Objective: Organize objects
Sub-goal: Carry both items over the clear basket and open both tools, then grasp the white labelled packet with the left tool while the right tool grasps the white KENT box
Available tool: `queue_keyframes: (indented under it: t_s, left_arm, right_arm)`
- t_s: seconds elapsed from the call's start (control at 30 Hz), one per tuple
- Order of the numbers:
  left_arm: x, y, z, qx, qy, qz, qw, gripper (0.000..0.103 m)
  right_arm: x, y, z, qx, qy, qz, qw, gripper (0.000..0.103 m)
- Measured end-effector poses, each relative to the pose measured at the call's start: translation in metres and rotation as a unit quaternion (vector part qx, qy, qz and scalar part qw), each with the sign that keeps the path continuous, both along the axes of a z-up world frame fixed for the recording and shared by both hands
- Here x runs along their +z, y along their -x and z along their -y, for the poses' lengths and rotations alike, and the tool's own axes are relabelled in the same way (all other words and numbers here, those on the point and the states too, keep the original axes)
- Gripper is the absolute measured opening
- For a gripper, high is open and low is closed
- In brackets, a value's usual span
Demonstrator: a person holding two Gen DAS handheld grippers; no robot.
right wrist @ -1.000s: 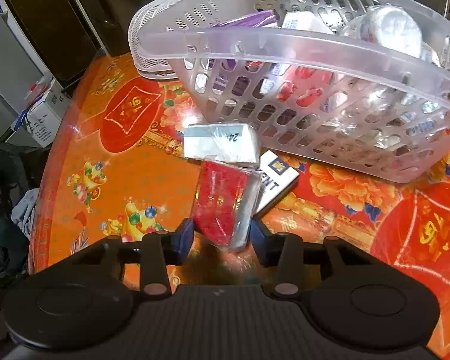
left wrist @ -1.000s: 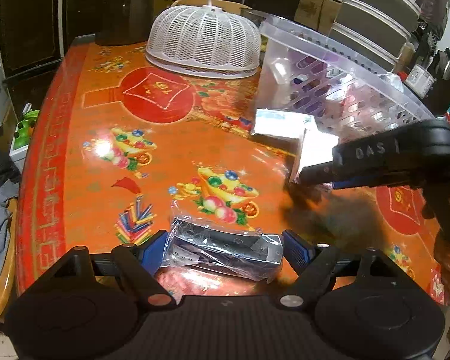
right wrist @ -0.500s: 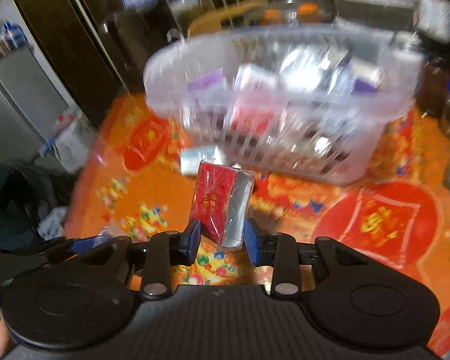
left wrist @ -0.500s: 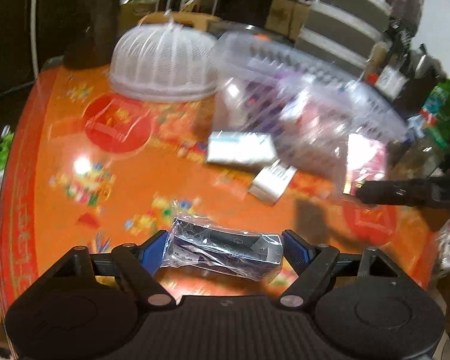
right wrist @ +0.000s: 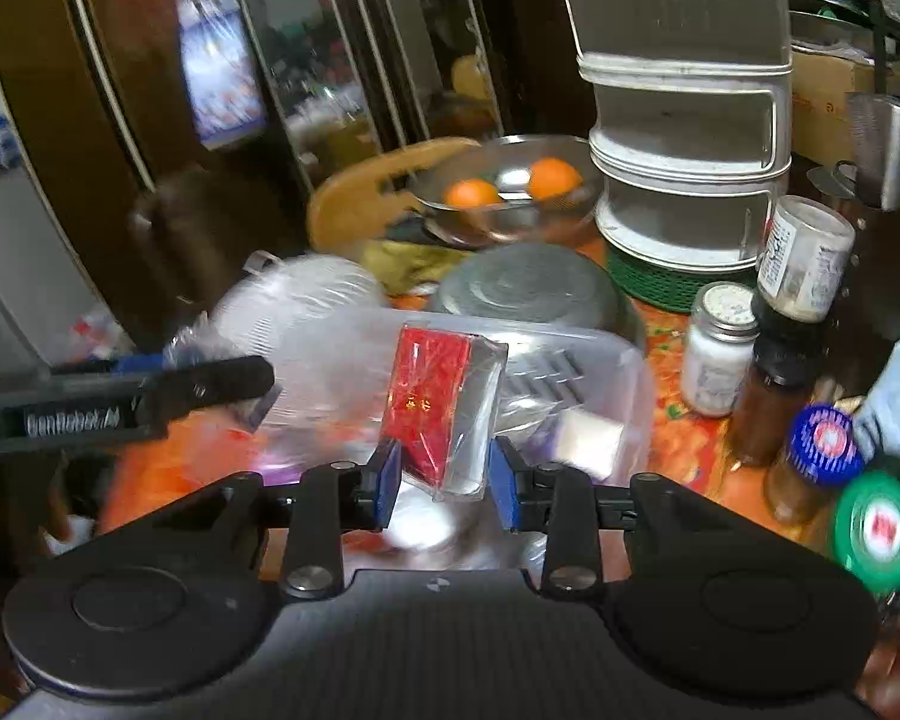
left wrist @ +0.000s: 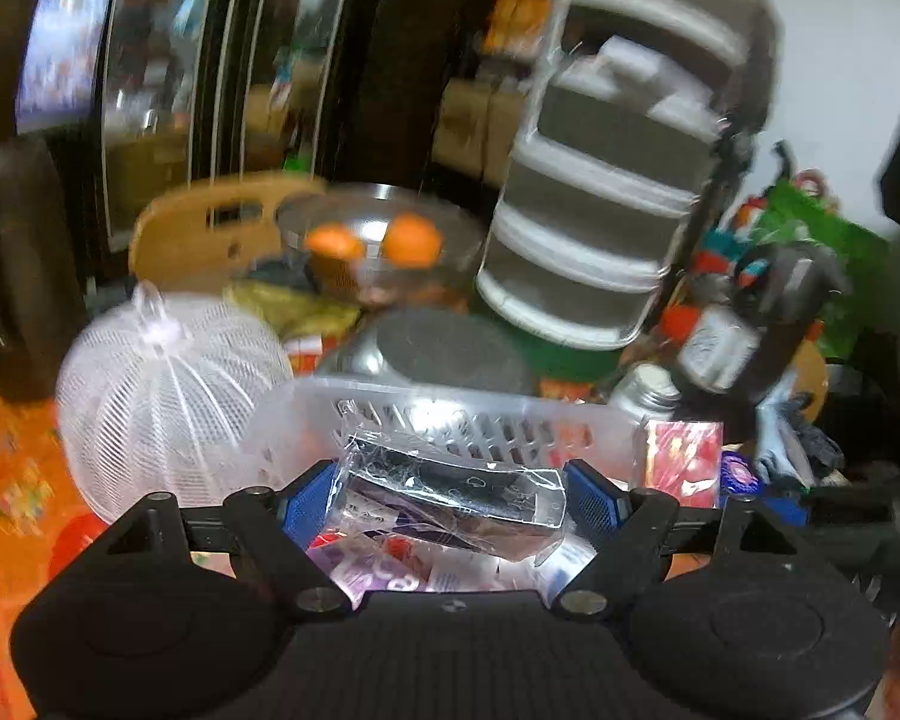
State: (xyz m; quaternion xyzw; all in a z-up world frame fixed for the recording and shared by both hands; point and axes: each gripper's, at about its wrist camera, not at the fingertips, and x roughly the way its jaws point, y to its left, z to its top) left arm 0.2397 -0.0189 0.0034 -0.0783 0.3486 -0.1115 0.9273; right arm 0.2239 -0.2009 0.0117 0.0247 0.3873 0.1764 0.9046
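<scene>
Our left hand-held gripper (left wrist: 450, 501) clamped on dark plastic-wrapped box (left wrist: 450, 495), held above clear basket (left wrist: 450, 414). Our right hand-held gripper (right wrist: 444, 474) clamped on red wrapped pack (right wrist: 441, 411), upright, over same basket. Basket on orange counter (left wrist: 6, 480), beside white mesh cover (left wrist: 162, 396).

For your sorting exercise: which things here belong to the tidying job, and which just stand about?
In the job:
- left gripper shut on dark wrapped box
- right gripper shut on red packet
- clear basket

Standing about:
- mesh food cover
- bowl of oranges
- jars
</scene>
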Motion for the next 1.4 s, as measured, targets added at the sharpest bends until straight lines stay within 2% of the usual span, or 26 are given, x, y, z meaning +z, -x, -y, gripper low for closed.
queue_keyframes:
  t_s: [0.07,0.1,0.13,0.2,0.23,0.33,0.37,0.4,0.5,0.6,0.73,0.8,0.87,1.03,1.33,1.4]
  left_arm:
    - [-0.009,-0.013,0.004,0.006,0.004,-0.024,0.9997,0.083]
    - [-0.013,-0.016,0.008,0.001,-0.001,-0.032,0.9995,0.083]
    - [-0.014,-0.014,0.009,-0.004,-0.004,-0.03,0.9995,0.084]
    - [-0.014,-0.007,0.009,-0.007,-0.007,-0.023,0.9997,0.087]
    - [-0.011,-0.003,0.006,-0.006,-0.002,-0.017,0.9998,0.093]
    - [0.002,0.019,-0.011,0.009,0.027,0.019,0.9994,0.099]
    - [0.004,0.031,-0.018,0.014,0.037,0.027,0.9989,0.103]
    - [0.004,0.037,-0.021,0.014,0.039,0.027,0.9988,0.103]
    - [-0.003,0.068,-0.035,0.027,0.035,0.025,0.9987,0.103]
    - [-0.025,0.094,-0.052,0.047,0.035,0.013,0.9982,0.103]
    - [-0.072,0.092,-0.063,0.059,0.019,-0.045,0.9971,0.103]
    - [-0.085,0.093,-0.068,0.064,0.024,-0.054,0.9962,0.103]
    - [-0.092,0.094,-0.074,0.072,0.028,-0.057,0.9953,0.103]
    - [-0.1,0.102,-0.087,0.094,0.024,-0.064,0.9932,0.103]
    - [-0.104,0.097,-0.089,0.091,0.022,-0.07,0.9931,0.103]
    - [-0.108,0.095,-0.086,0.087,0.022,-0.074,0.9932,0.103]
  right_arm:
    - [-0.008,-0.011,-0.004,0.007,0.009,-0.011,1.0,0.042]
    - [-0.01,-0.014,-0.006,0.013,0.012,-0.014,1.0,0.054]
    - [-0.009,-0.012,-0.007,0.015,0.011,-0.008,1.0,0.059]
    - [-0.001,0.0,-0.004,0.013,0.001,0.013,1.0,0.07]
    - [0.006,0.006,-0.001,0.013,-0.007,0.022,1.0,0.072]
    - [0.023,0.036,0.01,0.005,-0.031,0.052,0.998,0.088]
    - [0.025,0.045,0.013,0.004,-0.037,0.06,0.998,0.097]
    - [0.026,0.056,0.015,0.003,-0.042,0.065,0.997,0.101]
    - [0.017,0.086,0.019,-0.004,-0.062,0.054,0.997,0.103]
    - [-0.011,0.106,0.013,0.004,-0.082,0.035,0.996,0.103]
    - [-0.062,0.107,-0.019,0.025,-0.077,0.013,0.997,0.103]
    - [-0.087,0.104,-0.039,0.044,-0.073,0.014,0.996,0.1]
    - [-0.102,0.099,-0.056,0.06,-0.046,0.024,0.997,0.099]
    - [-0.12,0.084,-0.09,0.085,0.008,0.047,0.995,0.099]
    - [-0.143,0.064,-0.113,0.112,0.037,0.017,0.993,0.085]
    - [-0.147,0.062,-0.115,0.119,0.037,0.006,0.992,0.072]
